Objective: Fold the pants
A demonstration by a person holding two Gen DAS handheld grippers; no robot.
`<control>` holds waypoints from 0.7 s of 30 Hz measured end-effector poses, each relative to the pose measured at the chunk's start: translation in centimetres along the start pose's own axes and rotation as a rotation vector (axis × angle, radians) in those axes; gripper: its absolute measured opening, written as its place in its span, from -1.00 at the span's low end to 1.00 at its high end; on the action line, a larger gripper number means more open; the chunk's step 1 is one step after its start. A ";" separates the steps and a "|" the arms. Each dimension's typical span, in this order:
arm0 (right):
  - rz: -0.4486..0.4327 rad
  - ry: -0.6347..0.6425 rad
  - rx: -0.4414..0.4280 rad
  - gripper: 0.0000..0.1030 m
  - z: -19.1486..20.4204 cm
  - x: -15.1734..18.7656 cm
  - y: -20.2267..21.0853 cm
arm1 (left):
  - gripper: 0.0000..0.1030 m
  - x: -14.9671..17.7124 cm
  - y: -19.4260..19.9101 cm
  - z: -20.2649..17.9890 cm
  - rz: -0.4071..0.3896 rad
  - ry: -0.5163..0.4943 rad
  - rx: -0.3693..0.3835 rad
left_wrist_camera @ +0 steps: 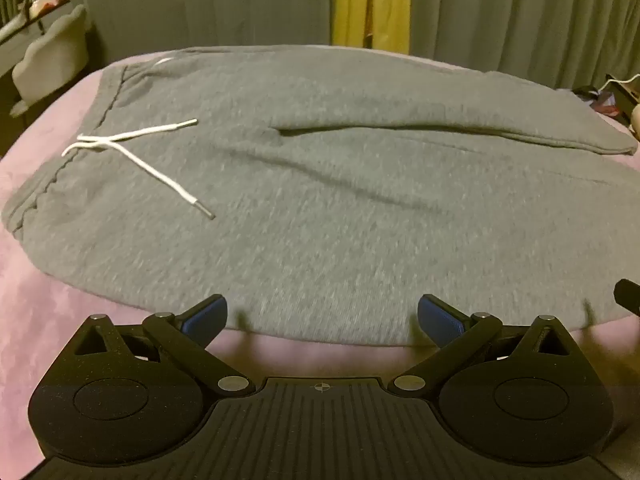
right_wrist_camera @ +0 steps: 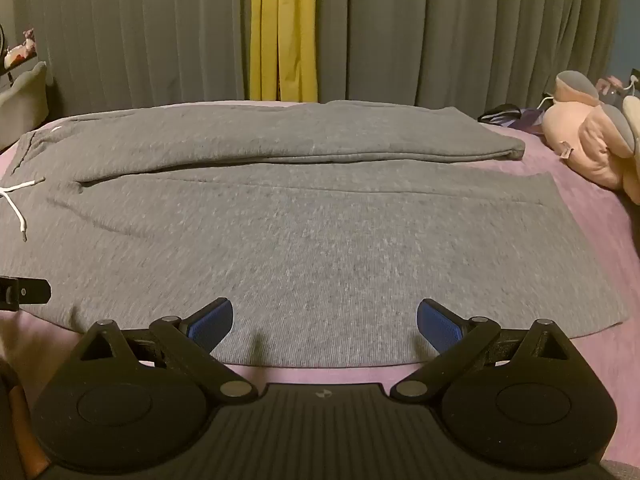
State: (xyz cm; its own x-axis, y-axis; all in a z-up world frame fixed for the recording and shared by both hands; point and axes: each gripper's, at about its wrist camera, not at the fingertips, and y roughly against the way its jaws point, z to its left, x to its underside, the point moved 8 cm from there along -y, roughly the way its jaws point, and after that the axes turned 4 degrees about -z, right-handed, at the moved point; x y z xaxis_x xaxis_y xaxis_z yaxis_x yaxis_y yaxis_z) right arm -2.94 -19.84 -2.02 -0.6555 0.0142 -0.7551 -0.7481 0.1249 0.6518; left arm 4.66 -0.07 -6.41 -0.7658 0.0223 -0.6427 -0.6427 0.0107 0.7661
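Grey sweatpants (left_wrist_camera: 320, 208) lie spread flat on a pink bedsheet (left_wrist_camera: 36, 312), waistband to the left with a white drawstring (left_wrist_camera: 136, 156) on top, both legs running right. My left gripper (left_wrist_camera: 322, 314) hovers over the near edge of the pants near the waist end, jaws wide open, nothing between the blue pads (left_wrist_camera: 206, 318). In the right wrist view the pants (right_wrist_camera: 320, 232) fill the bed and the two legs lie side by side. My right gripper (right_wrist_camera: 324, 320) hangs open over the near leg's edge, empty. The tip of the left gripper (right_wrist_camera: 26, 292) shows at its left.
Grey curtains (right_wrist_camera: 440, 28) with a yellow strip (right_wrist_camera: 284, 28) hang behind the bed. A pink plush toy (right_wrist_camera: 592, 136) and dark items (right_wrist_camera: 500, 114) lie at the bed's right end. A pale chair (left_wrist_camera: 52, 56) stands beyond the left end.
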 end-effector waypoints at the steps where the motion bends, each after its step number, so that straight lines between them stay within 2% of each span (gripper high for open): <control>1: -0.002 -0.001 -0.001 0.92 0.0 0.0 0.0 | 1.00 0.0 0.0 0.0 -0.004 -0.001 0.002; 8: 0.001 -0.003 -0.002 0.92 -0.1 0.0 0.0 | 1.00 0.0 0.3 1.1 -0.025 0.008 0.030; 10: 0.003 -0.004 0.001 0.92 -0.1 -0.2 -0.1 | 1.00 0.4 -0.1 0.3 0.006 -0.003 -0.019; 21: -0.003 -0.011 0.004 0.92 -0.2 -0.3 0.2 | 1.00 0.5 -0.2 0.3 0.010 0.005 -0.017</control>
State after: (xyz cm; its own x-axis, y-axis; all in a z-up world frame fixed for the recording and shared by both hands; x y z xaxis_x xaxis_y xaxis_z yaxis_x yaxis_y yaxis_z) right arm -2.89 -20.05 -1.67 -0.6519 0.0251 -0.7579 -0.7496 0.1293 0.6491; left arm 4.42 0.27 -6.84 -0.7723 0.0175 -0.6350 -0.6351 -0.0062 0.7724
